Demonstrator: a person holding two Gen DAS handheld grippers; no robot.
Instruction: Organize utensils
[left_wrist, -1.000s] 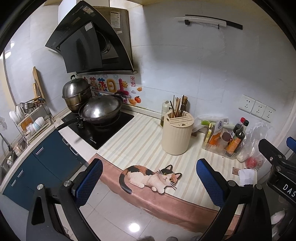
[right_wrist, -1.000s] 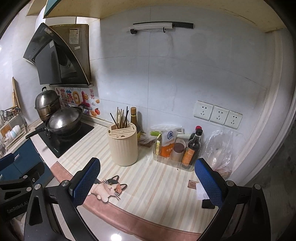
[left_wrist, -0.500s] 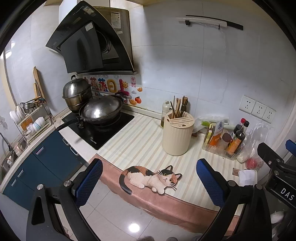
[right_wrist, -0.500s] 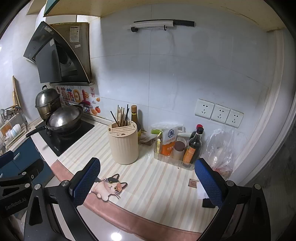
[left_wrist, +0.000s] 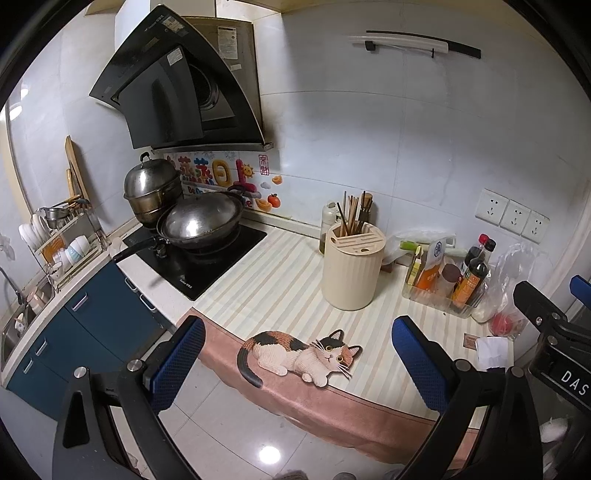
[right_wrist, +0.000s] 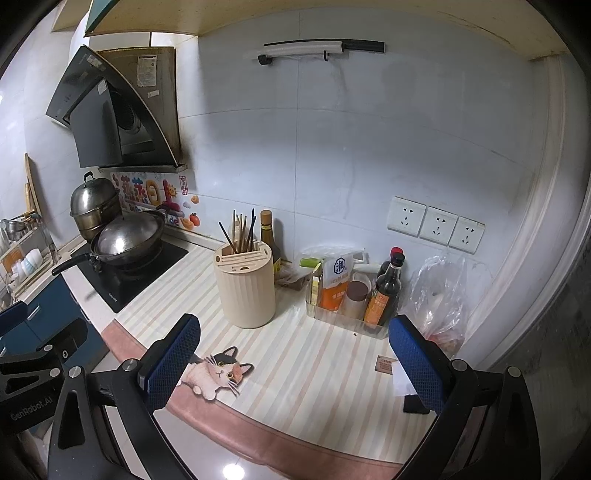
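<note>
A cream ribbed utensil holder (left_wrist: 351, 271) stands on the striped counter, with several chopsticks (left_wrist: 352, 218) upright in its top; it also shows in the right wrist view (right_wrist: 246, 291), chopsticks (right_wrist: 242, 232) included. My left gripper (left_wrist: 295, 354) is open and empty, held off the counter's front edge, well short of the holder. My right gripper (right_wrist: 291, 358) is open and empty, above the counter's front, right of the holder. The right gripper's body (left_wrist: 550, 332) shows at the left view's right edge.
A wok (left_wrist: 201, 221) and steel pot (left_wrist: 151, 188) sit on the black cooktop at left. A clear tray of sauce bottles (right_wrist: 354, 295) and a plastic bag (right_wrist: 443, 295) stand right. A cat-shaped mat (left_wrist: 299, 356) lies at the counter's front. A dish rack (left_wrist: 62, 243) is far left.
Both grippers stay open and empty. The views shift only slightly; the right view has drifted a little nearer the counter.
</note>
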